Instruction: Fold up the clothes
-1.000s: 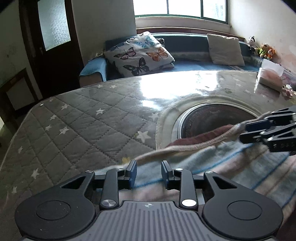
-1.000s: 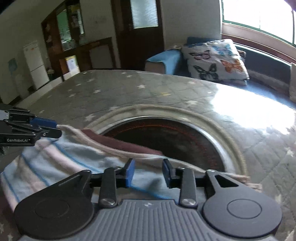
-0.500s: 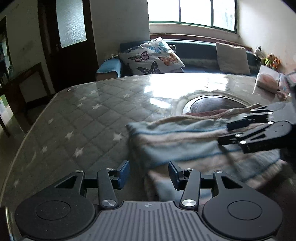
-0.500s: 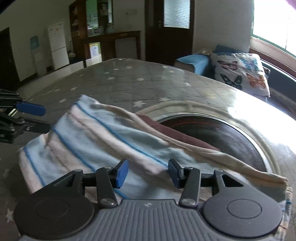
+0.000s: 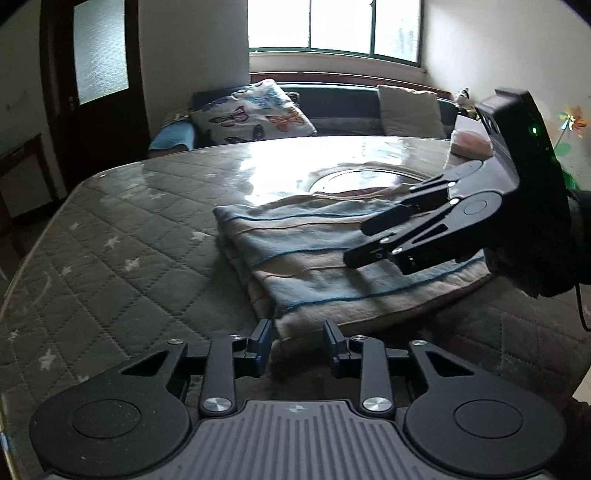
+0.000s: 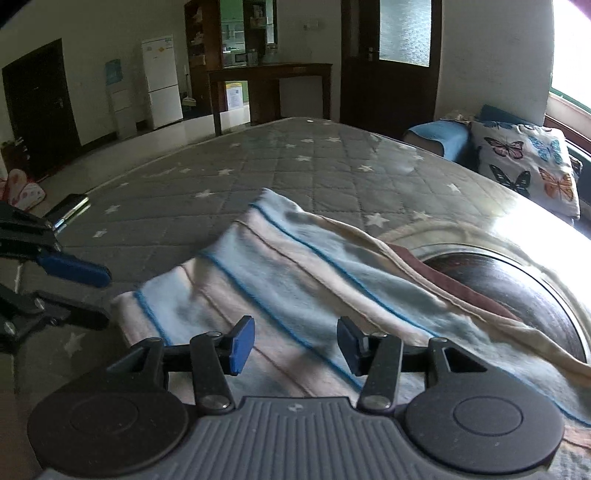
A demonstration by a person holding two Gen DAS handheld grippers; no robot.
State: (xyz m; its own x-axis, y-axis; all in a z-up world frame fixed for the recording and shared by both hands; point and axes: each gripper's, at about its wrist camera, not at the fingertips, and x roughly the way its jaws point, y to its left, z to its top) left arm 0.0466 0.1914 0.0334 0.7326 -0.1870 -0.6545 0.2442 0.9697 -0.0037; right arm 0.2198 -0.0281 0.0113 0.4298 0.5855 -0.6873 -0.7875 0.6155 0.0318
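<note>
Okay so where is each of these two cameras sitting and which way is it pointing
Left wrist: on the left gripper, low at the table's near edge, facing the window and sofa; the right gripper hangs over the striped garment.
Right wrist: on the right gripper, above the garment, facing the door and fridge; left gripper at left.
Shared: garment, quilted table cover, butterfly cushion.

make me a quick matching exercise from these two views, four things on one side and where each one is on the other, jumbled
Things:
1. striped garment
2. butterfly cushion
3. white fridge
4. left gripper

Places:
A. against the far wall, beside a dark doorway
B. folded on the quilted star-pattern table
C. at the garment's near corner, fingers apart
D. on the bench under the window

Pairs: 1-B, 2-D, 3-A, 4-C
</note>
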